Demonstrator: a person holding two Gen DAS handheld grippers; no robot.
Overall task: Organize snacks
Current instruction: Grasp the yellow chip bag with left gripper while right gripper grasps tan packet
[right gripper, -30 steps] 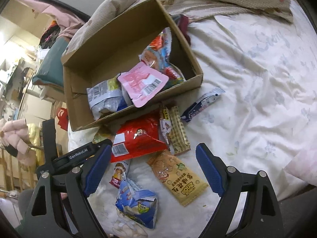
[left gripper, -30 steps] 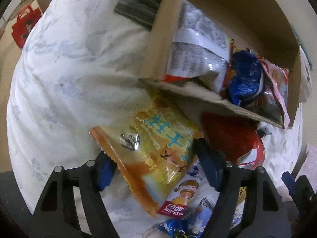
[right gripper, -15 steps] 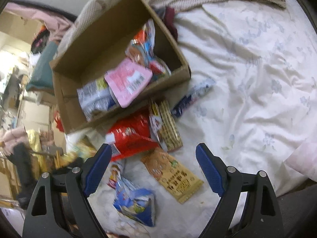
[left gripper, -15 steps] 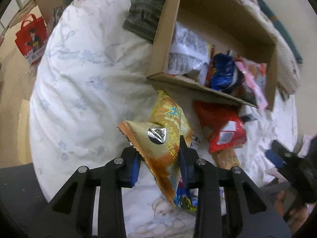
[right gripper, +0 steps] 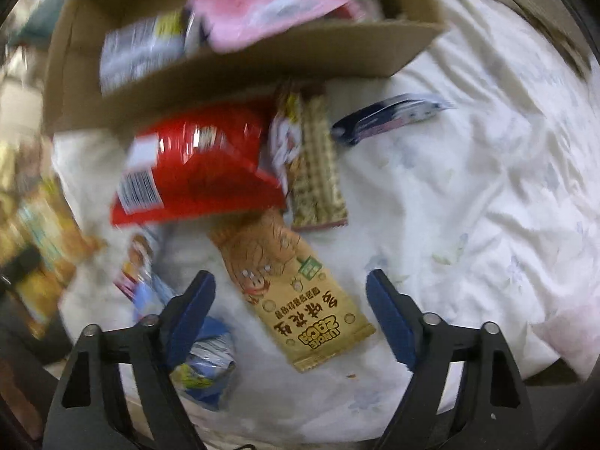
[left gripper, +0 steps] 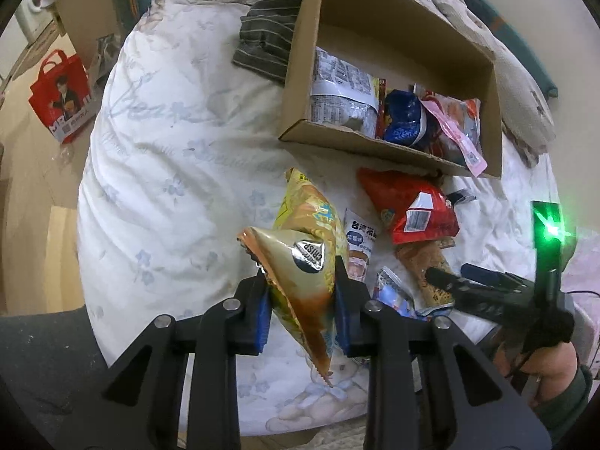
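My left gripper (left gripper: 302, 311) is shut on a yellow-orange crisp bag (left gripper: 307, 262) and holds it above the white bedspread (left gripper: 168, 157). A cardboard box (left gripper: 378, 150) with several snack packs in it lies ahead. My right gripper (right gripper: 290, 311) is open and empty, low over a tan peanut pack (right gripper: 296, 292); it also shows in the left wrist view (left gripper: 450, 277). Loose snacks lie in front of the box (right gripper: 240, 71): a red bag (right gripper: 198, 165), a wafer pack (right gripper: 315, 165), a dark blue bar (right gripper: 386, 118), a blue pack (right gripper: 202, 371).
A striped cloth (left gripper: 266, 45) lies left of the box. A red paper bag (left gripper: 63, 93) stands on the floor past the bed's left edge. A beige quilt (left gripper: 525, 105) lies behind the box. The right wrist view is motion-blurred.
My left gripper closed on the crisp bag and lifted it back from the box. My right gripper dropped down toward the loose snacks, closer to the peanut pack.
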